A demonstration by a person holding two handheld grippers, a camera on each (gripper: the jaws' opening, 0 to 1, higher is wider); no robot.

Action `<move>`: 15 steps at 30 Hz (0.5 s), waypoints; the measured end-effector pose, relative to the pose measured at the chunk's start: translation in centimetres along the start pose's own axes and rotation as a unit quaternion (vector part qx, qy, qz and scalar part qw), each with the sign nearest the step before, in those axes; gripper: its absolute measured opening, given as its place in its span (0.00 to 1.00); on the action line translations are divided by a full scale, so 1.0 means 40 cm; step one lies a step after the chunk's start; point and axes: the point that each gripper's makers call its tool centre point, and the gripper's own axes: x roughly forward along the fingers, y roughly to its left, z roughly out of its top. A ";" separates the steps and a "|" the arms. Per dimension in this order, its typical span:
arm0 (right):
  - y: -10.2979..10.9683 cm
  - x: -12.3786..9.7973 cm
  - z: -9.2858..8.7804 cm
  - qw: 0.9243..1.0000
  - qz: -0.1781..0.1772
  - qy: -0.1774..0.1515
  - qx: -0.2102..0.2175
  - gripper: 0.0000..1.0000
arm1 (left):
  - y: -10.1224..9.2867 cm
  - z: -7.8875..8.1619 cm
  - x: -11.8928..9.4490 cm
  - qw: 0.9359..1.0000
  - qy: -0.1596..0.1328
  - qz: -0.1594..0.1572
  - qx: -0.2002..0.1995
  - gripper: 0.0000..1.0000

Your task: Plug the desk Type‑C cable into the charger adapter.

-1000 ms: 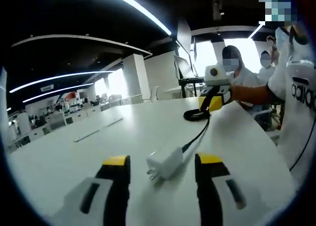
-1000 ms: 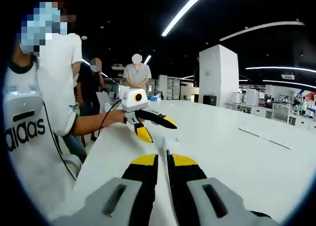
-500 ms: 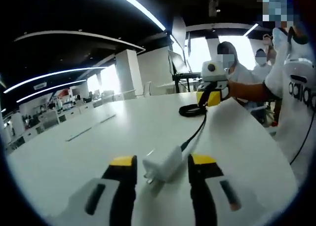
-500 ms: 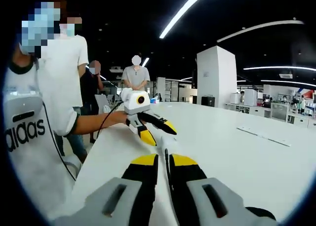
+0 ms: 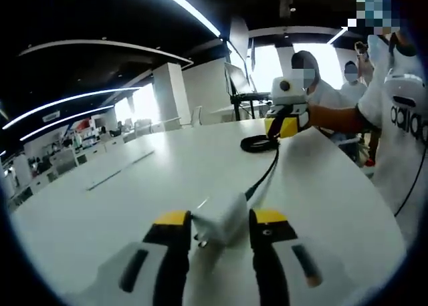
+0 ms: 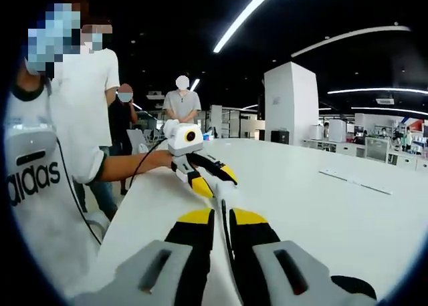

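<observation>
In the left gripper view, my left gripper (image 5: 217,220), black with yellow tips, has its jaws closed in on the small white plastic charger adapter (image 5: 219,218); each yellow tip appears to touch one flank of the block, so I read it as pinched. The adapter sits low on the broad white counter (image 5: 134,199), its metal prongs pointing toward the lower left of the view. A thin black Type-C cable (image 5: 264,179) runs from the adapter's far end across the counter to a loose black coil near my right gripper (image 5: 284,125), which shows at the upper right of that view.

In the right gripper view, my right gripper (image 6: 222,219) has its jaws nearly pressed together, and a thin dark line of cable (image 6: 225,236) passes through the narrow slit between them; I cannot tell whether the tips clamp it. Beyond the tips, my left gripper (image 6: 215,178) comes in from the left, held in my hand (image 6: 155,160), with the white adapter (image 6: 226,189) at its tips. Several people in pale shirts (image 6: 182,104) stand past the counter's far edge.
</observation>
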 end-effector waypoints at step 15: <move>0.003 0.017 -0.023 1.000 0.007 0.019 -0.007 0.10 | 0.005 -0.004 -0.003 1.000 -0.002 0.003 0.003 0.30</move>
